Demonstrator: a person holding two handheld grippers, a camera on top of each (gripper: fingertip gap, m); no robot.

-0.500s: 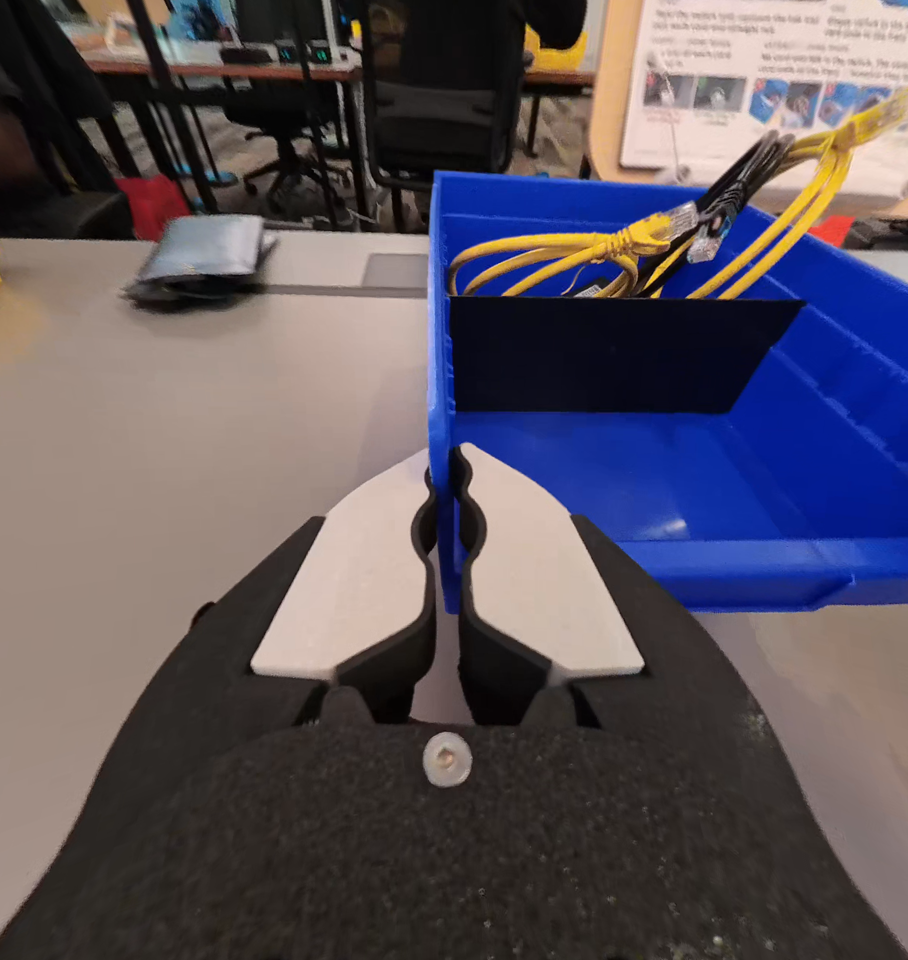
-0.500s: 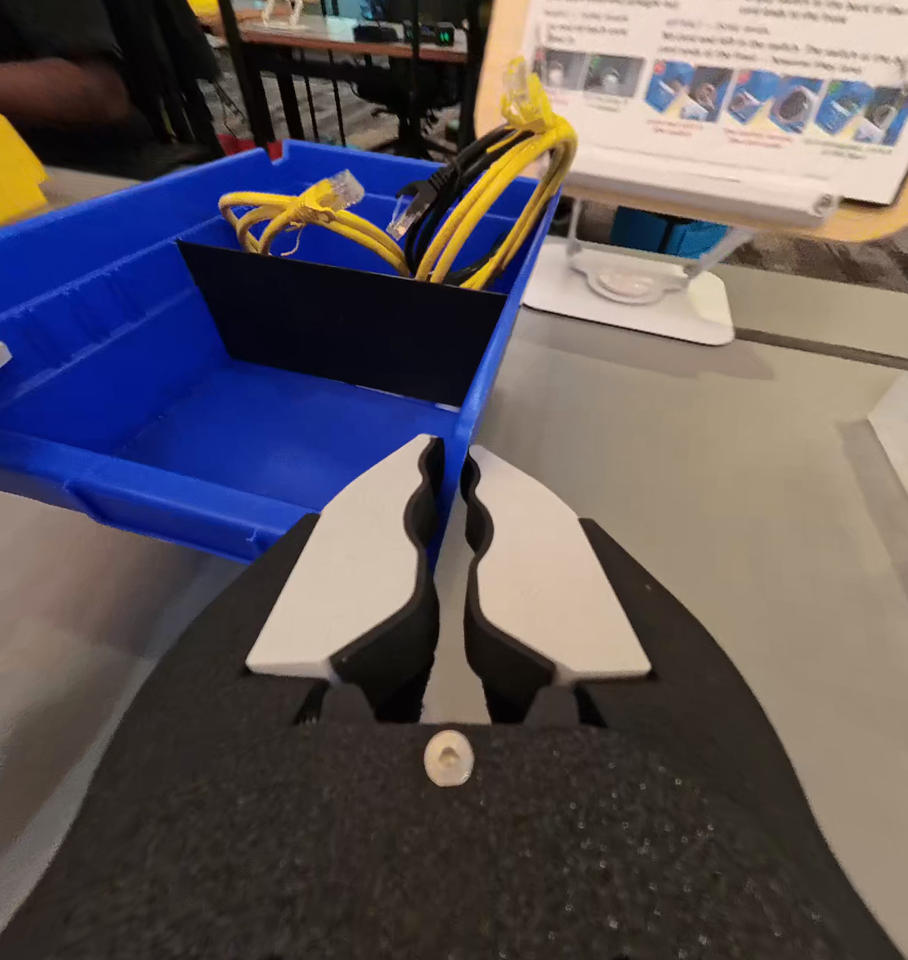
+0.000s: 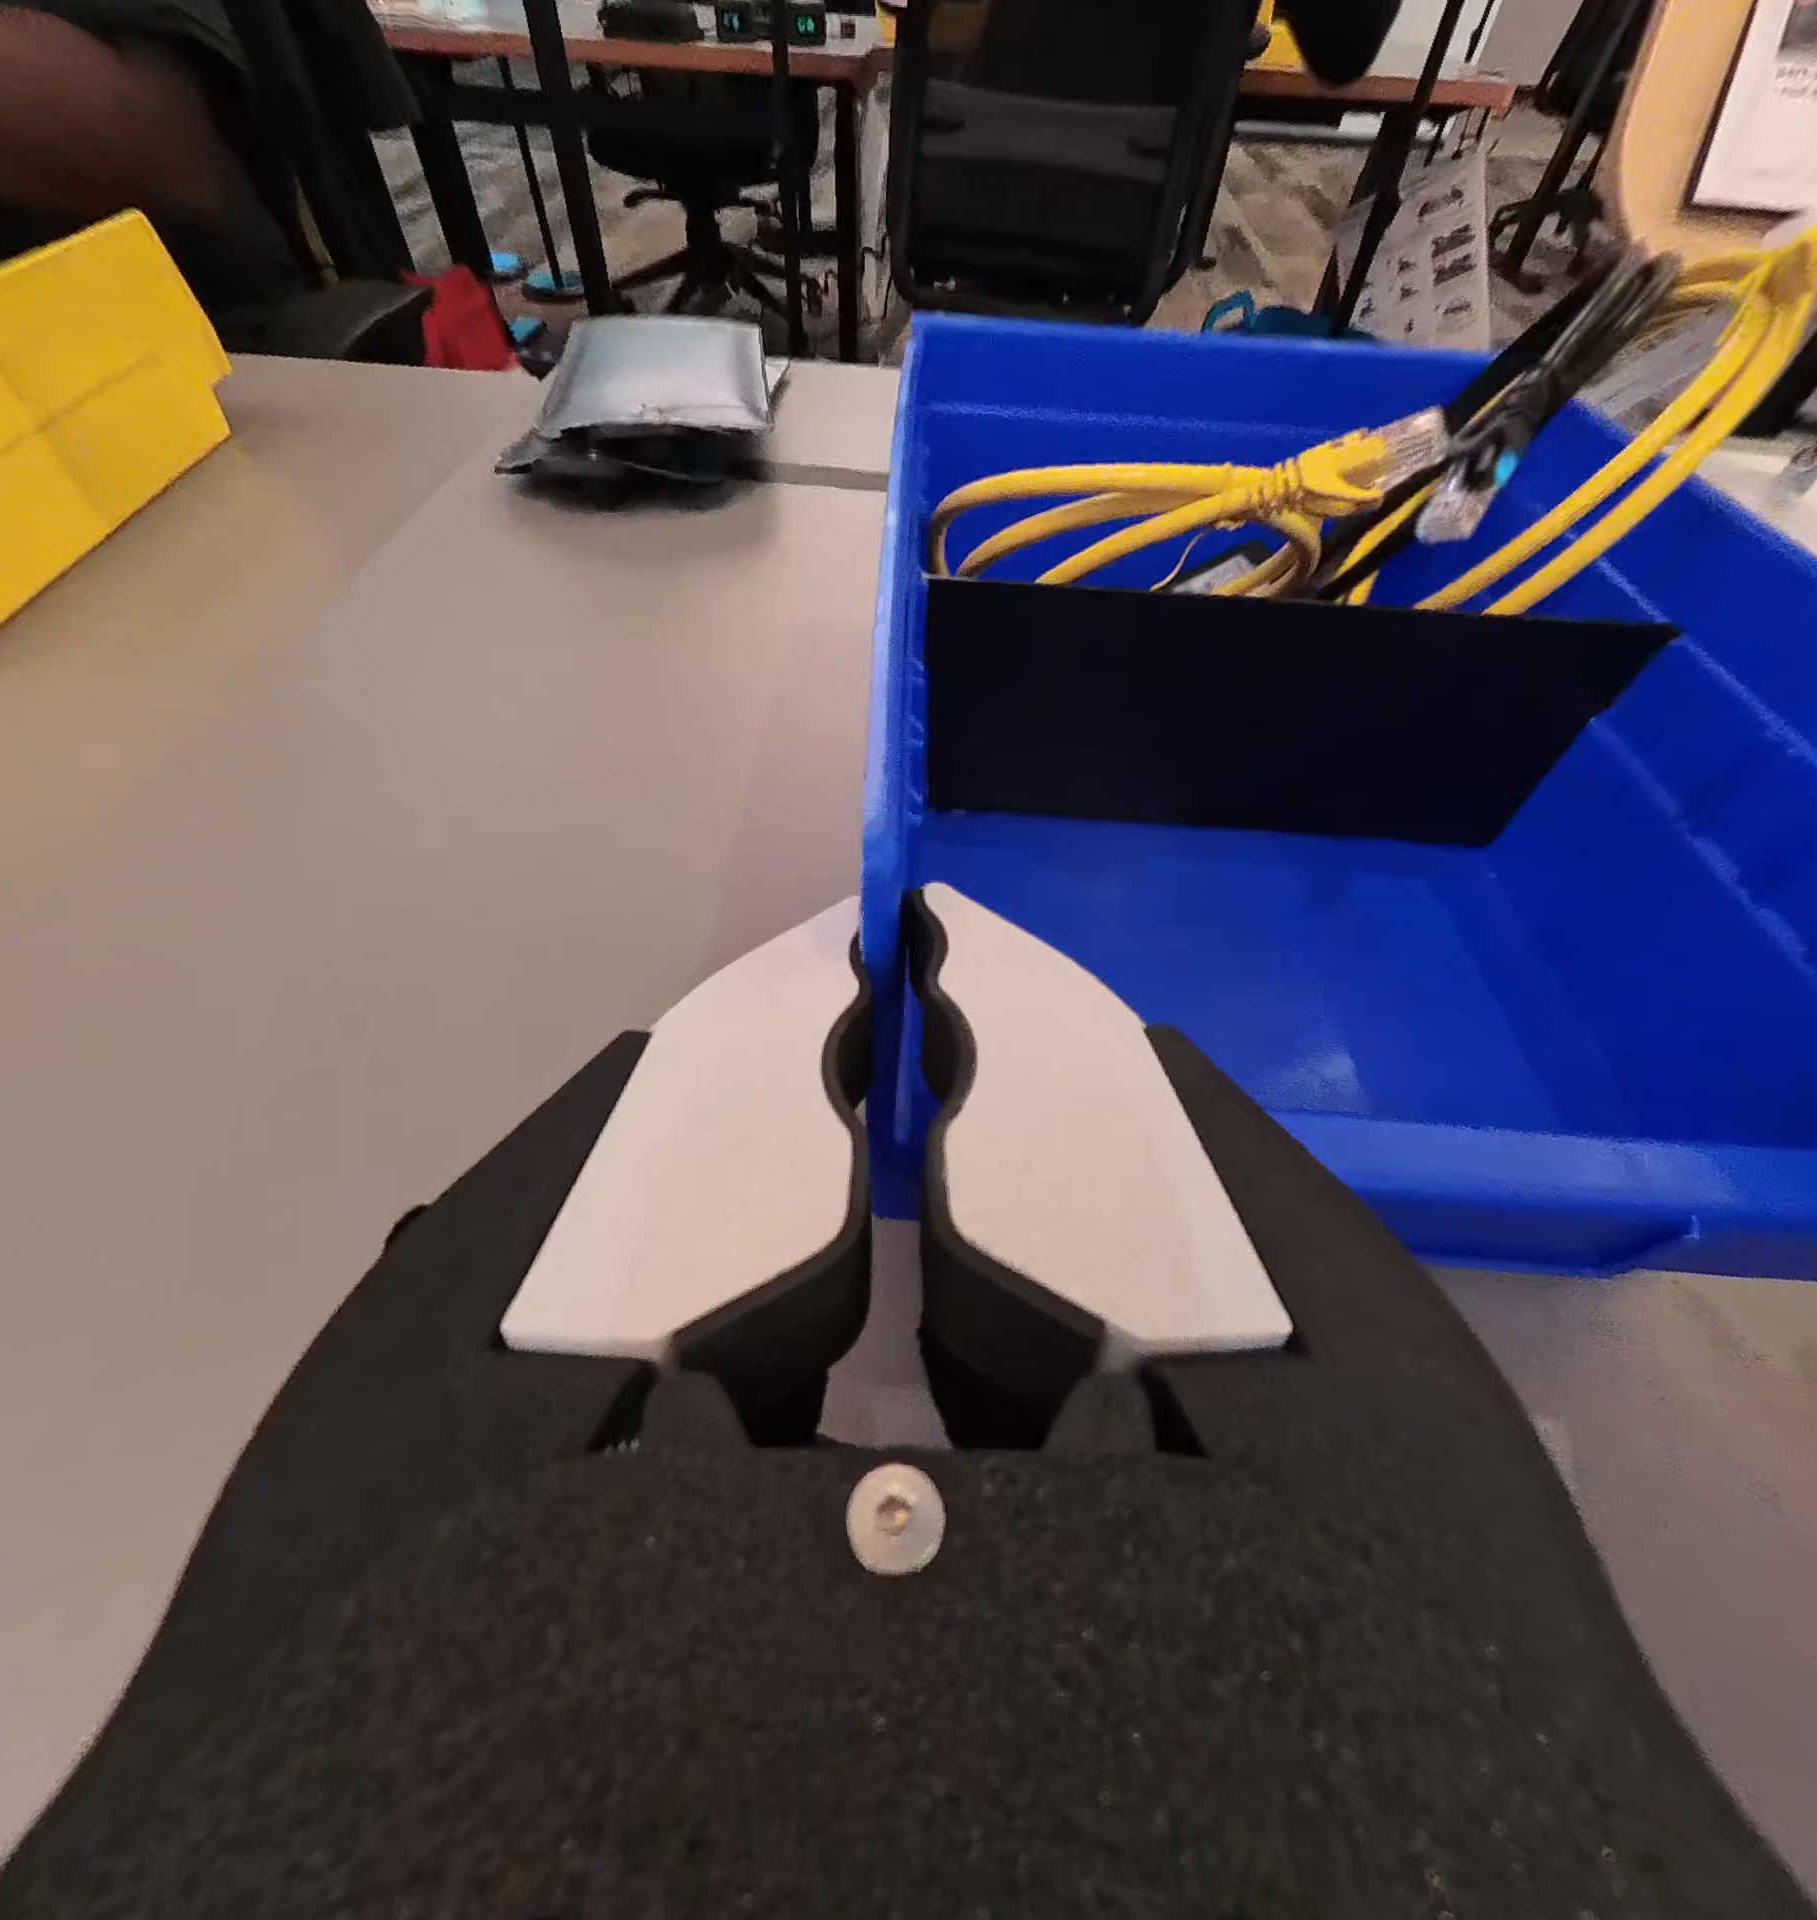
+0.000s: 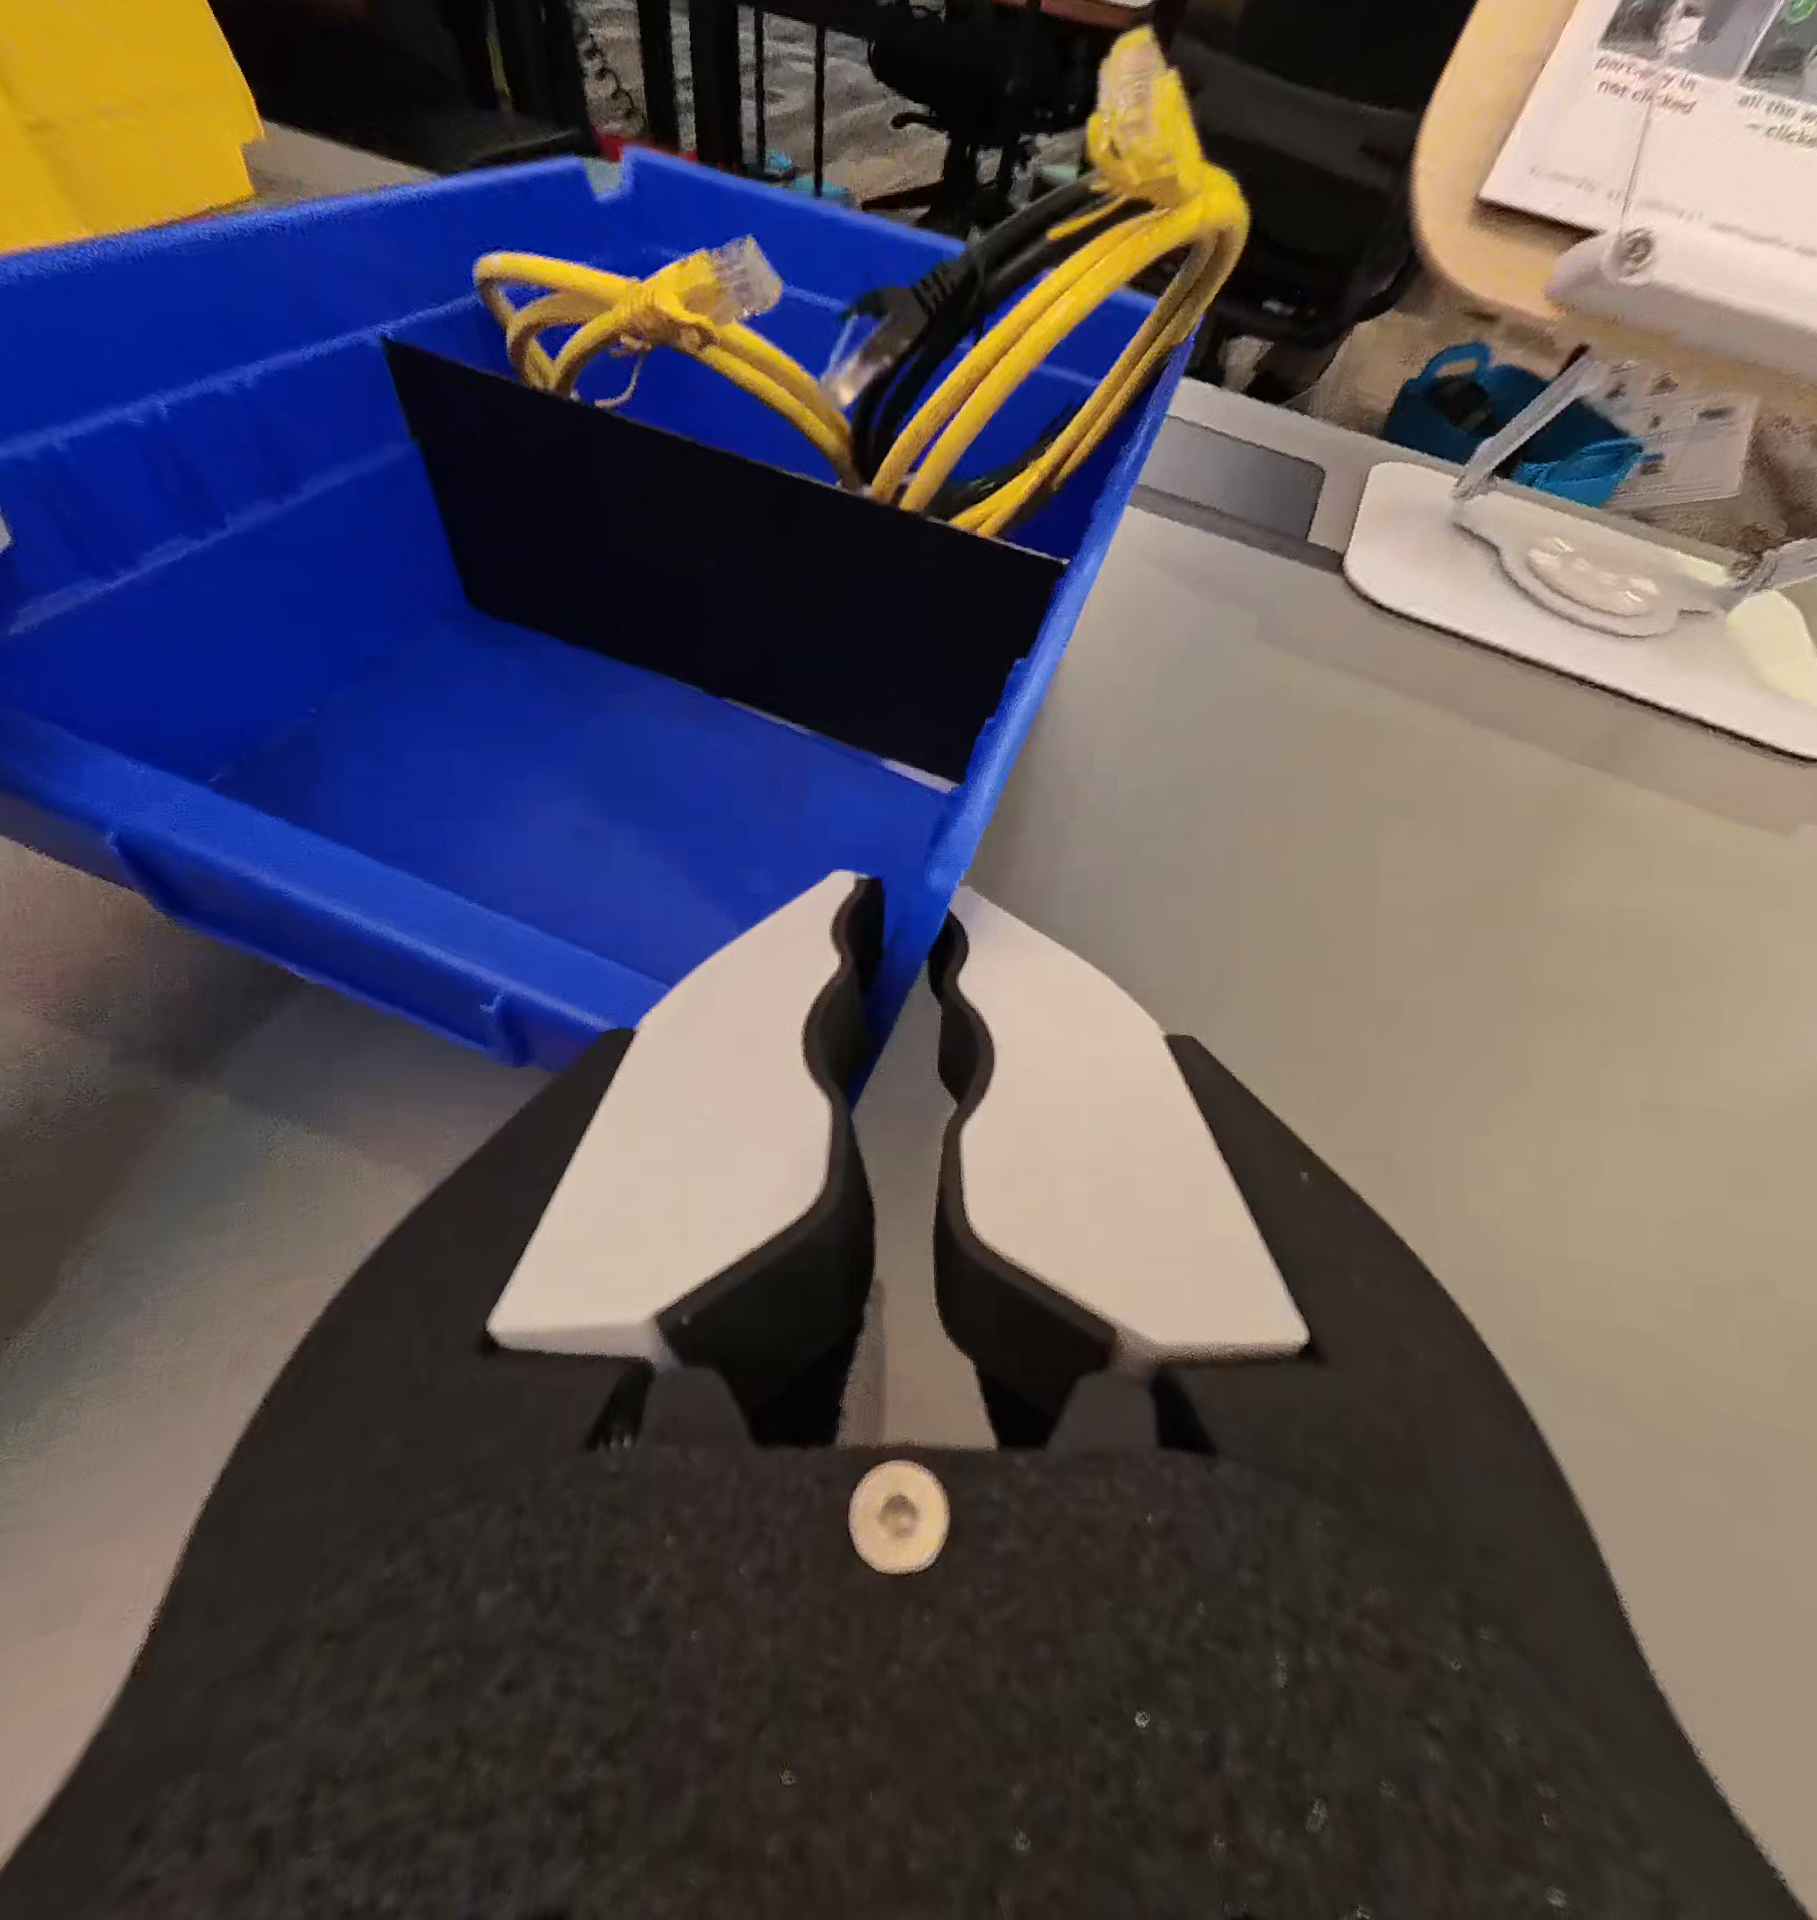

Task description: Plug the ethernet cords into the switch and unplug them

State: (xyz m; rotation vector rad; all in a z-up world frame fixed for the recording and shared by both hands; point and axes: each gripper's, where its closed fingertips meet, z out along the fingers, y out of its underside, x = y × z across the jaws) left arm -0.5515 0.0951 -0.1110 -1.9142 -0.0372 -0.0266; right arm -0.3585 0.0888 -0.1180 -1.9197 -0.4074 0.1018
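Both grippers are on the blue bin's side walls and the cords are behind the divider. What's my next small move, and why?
Probably slide the blue bin a little nearer. The left gripper and right gripper each pinch a side wall, while the yellow and black cords sit behind the black divider, beyond reach.

Grey matte tabletop [image 3: 364,831] in foreground. Behind it, black swivel office chairs [image 3: 717,187] on patterned grey carpet [image 3: 1247,239], long wood-topped desk [image 3: 623,47] with black legs.
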